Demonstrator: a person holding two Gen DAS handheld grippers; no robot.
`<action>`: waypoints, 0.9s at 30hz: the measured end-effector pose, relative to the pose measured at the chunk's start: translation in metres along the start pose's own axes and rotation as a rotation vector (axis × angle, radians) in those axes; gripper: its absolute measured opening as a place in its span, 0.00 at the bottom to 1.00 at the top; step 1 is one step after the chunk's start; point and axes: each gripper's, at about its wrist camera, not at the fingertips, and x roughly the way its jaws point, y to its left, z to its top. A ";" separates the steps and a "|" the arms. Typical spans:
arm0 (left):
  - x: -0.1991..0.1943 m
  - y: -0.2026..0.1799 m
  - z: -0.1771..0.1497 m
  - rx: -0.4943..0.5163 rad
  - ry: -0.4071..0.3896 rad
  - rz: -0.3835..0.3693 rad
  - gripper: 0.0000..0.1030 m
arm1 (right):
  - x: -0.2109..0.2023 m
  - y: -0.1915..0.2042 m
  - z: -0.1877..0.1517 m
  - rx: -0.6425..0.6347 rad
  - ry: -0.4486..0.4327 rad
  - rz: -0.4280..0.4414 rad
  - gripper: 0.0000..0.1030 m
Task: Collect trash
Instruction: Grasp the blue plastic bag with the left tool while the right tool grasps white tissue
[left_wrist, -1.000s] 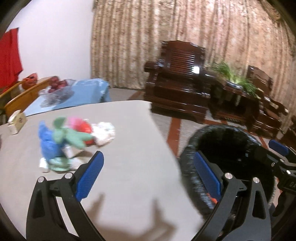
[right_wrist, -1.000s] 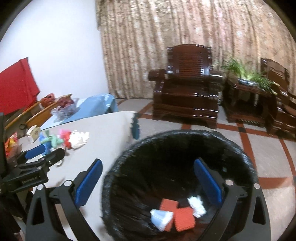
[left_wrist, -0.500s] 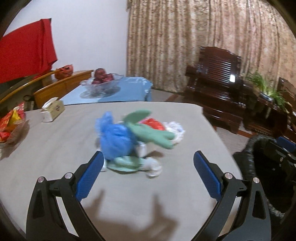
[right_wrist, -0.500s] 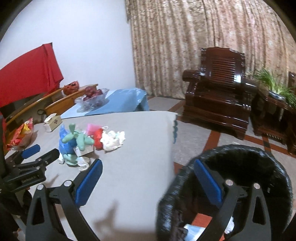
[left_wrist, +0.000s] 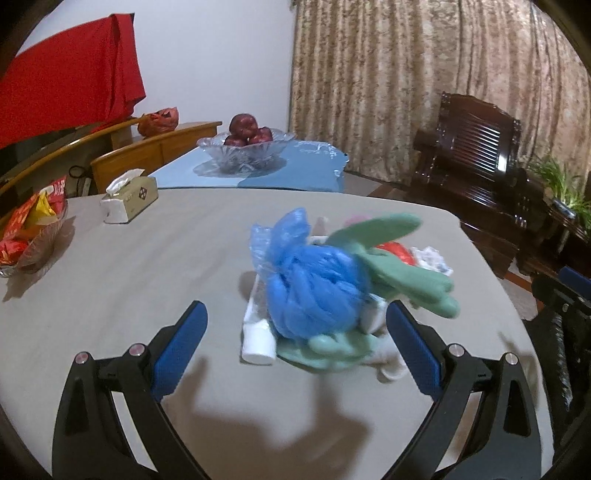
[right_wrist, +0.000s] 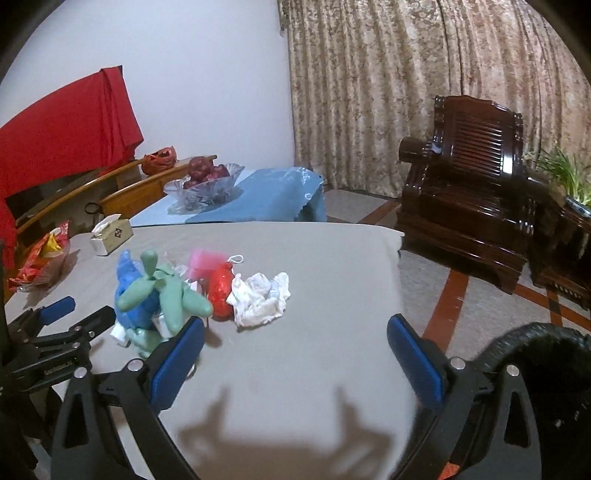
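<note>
- L gripper (left_wrist: 293, 332): jaws spread wide, nothing between the pads, low over the grey table (left_wrist: 129, 295); its shadow falls on the cloth at 6 o'clock.
- Trash pile sits right ahead of L gripper, 12 o'clock, just beyond the pads: blue plastic bag (left_wrist: 314, 284) on top, green glove (left_wrist: 402, 273) draped over it toward 3 o'clock, white tube (left_wrist: 258, 334) lying under the bag at 7 o'clock of the pile. Glove edges blurred.
- Red wrapper (left_wrist: 399, 253) & crumpled white tissue (left_wrist: 432, 258) at 2 o'clock of the bag, partly hidden behind the glove.
- R gripper (right_wrist: 295, 356): also wide open, empty, over bare table nr the edge. Pile is at its 10–11 o'clock; tissue and red wrapper lie nearest it, w/ a pink bit (right_wrist: 203, 260) behind them.
- Black trash bin (right_wrist: 546, 369) at 4 o'clock in R wrist view, off the table edge, on the floor side; inside too dark to read.
- L gripper shows at 8 o'clock in R view, its tips just beside the blue bag; can't tell if touching.
- Further back on table: tissue box (left_wrist: 129, 199) at 10 o'clock, snack basket (left_wrist: 29, 236) at 9 o'clock.
- Beyond: glass fruit bowl (left_wrist: 245, 149) on blue cloth at 12 o'clock; dark wood armchair (left_wrist: 476, 147) at 2 o'clock; curtain (left_wrist: 424, 74) behind.
</note>
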 end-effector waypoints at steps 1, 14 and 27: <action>0.004 0.002 0.001 -0.006 0.003 -0.001 0.92 | 0.008 0.001 0.001 -0.002 0.010 -0.001 0.94; 0.042 0.004 0.003 -0.023 0.054 -0.040 0.80 | 0.087 0.009 0.007 -0.039 0.118 -0.002 0.94; 0.056 -0.004 0.005 -0.024 0.079 -0.096 0.58 | 0.130 0.020 0.007 -0.050 0.230 0.067 0.79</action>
